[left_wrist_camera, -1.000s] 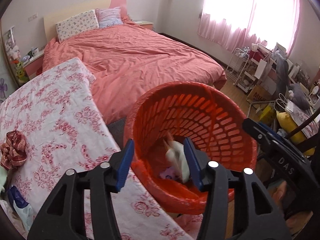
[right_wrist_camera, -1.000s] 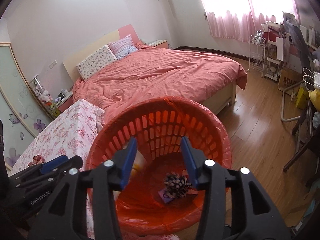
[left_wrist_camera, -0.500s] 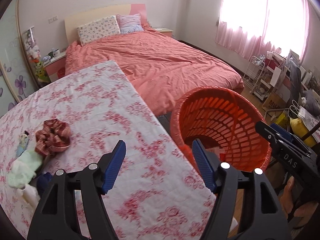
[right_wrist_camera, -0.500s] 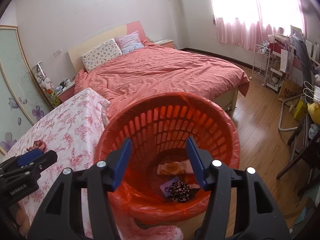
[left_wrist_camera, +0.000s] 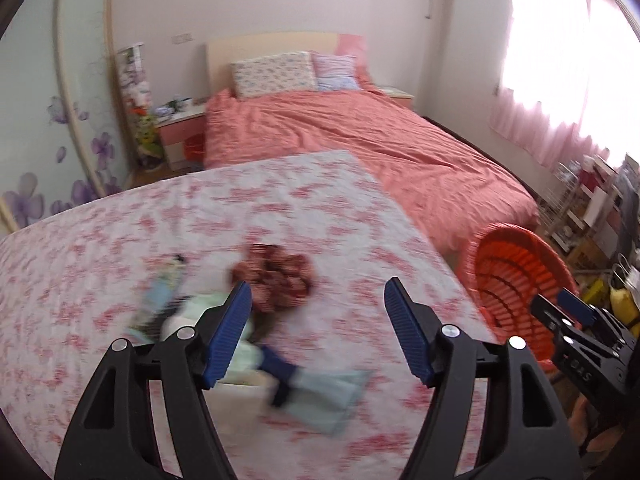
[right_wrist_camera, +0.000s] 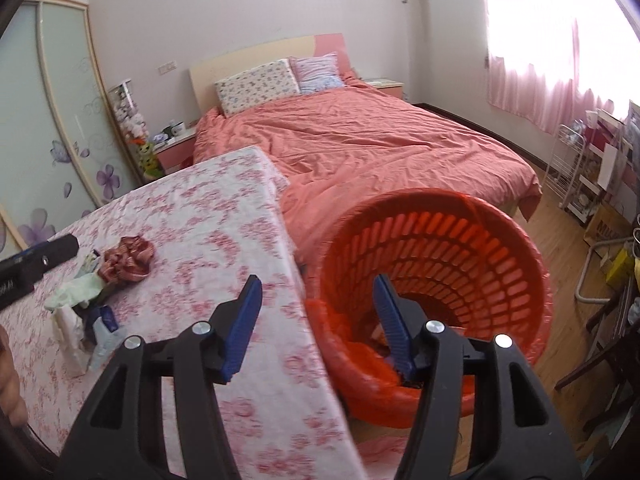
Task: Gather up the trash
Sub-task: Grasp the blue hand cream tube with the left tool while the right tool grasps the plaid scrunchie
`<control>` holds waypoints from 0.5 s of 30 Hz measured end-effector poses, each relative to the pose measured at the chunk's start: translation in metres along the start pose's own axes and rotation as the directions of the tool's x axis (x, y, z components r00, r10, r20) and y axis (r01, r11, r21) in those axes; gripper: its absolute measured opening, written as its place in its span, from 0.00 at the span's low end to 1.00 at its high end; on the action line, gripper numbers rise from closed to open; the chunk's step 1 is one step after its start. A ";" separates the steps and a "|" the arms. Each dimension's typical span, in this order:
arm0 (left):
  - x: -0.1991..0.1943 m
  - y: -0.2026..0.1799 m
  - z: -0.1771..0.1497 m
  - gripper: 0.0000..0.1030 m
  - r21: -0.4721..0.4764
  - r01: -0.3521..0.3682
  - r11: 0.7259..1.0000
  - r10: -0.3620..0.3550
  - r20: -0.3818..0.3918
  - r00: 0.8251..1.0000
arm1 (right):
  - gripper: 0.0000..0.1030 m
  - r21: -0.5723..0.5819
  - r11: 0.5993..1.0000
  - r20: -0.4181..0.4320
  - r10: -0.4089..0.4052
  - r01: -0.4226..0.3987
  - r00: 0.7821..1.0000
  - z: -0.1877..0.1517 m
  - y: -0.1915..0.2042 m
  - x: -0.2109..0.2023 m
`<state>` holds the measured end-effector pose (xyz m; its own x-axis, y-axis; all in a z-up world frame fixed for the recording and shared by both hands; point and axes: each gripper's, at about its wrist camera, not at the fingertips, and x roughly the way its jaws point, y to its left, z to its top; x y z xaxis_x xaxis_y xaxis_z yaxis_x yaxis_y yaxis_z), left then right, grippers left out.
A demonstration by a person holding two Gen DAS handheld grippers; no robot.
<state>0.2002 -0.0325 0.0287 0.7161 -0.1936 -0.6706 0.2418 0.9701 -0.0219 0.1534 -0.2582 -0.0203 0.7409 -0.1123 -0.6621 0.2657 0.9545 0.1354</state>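
A pile of trash lies on the flower-print table (left_wrist_camera: 200, 216): a crumpled red-brown wrapper (left_wrist_camera: 276, 280), pale green paper (left_wrist_camera: 200, 308) and a blue-and-white packet (left_wrist_camera: 320, 396), all blurred. My left gripper (left_wrist_camera: 318, 296) hovers above the pile, open with nothing between its fingers. The orange trash basket (left_wrist_camera: 520, 280) stands beside the table's right edge. My right gripper (right_wrist_camera: 318, 292) is open and empty over the gap between table edge (right_wrist_camera: 288, 240) and basket rim (right_wrist_camera: 536, 264). The right wrist view also shows the red-brown wrapper (right_wrist_camera: 128, 258) and green paper (right_wrist_camera: 74, 292).
A bed with a pink cover (right_wrist_camera: 380, 148) stands behind table and basket. A nightstand (left_wrist_camera: 180, 140) and a wardrobe door with purple flowers (right_wrist_camera: 60, 140) are at the back left. A wire rack (right_wrist_camera: 576, 168), boxes and chair legs crowd the wooden floor at the right.
Both grippers swung left from above the basket toward the table. A pale scrap fell into the basket a second ago. The left jaws stand wider, now above the trash pile.
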 end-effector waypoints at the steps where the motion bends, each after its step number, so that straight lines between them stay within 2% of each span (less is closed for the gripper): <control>1: 0.001 0.017 0.001 0.67 -0.020 -0.028 0.999 0.028 -0.002 1.000 | 0.56 -0.012 1.000 -0.007 0.011 -0.011 1.000 0.000 0.010 0.003; 4: 0.007 0.065 -0.001 0.67 -0.071 -0.113 0.991 0.112 -0.017 0.994 | 0.56 -0.042 0.998 -0.027 0.035 -0.036 0.999 0.000 0.036 0.013; 8: 0.021 0.113 -0.007 0.67 -0.116 -0.184 0.976 0.178 -0.057 0.982 | 0.56 -0.066 0.995 -0.058 0.068 -0.072 0.996 0.002 0.066 0.030; 11: 0.037 0.142 -0.014 0.67 -0.149 -0.209 0.967 0.196 -0.096 0.976 | 0.56 -0.083 0.991 -0.081 0.094 -0.101 0.992 0.005 0.088 0.043; 15: 0.057 0.161 -0.022 0.67 -0.171 -0.193 0.966 0.172 -0.132 0.976 | 0.56 -0.119 0.985 -0.106 0.114 -0.126 0.988 0.011 0.116 0.064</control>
<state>0.2654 0.1155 -0.0293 0.6545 -0.0034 -0.7561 -0.0165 0.9997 -0.0188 0.2379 -0.1574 -0.0389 0.6969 0.0270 -0.7166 0.0946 0.9871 0.1293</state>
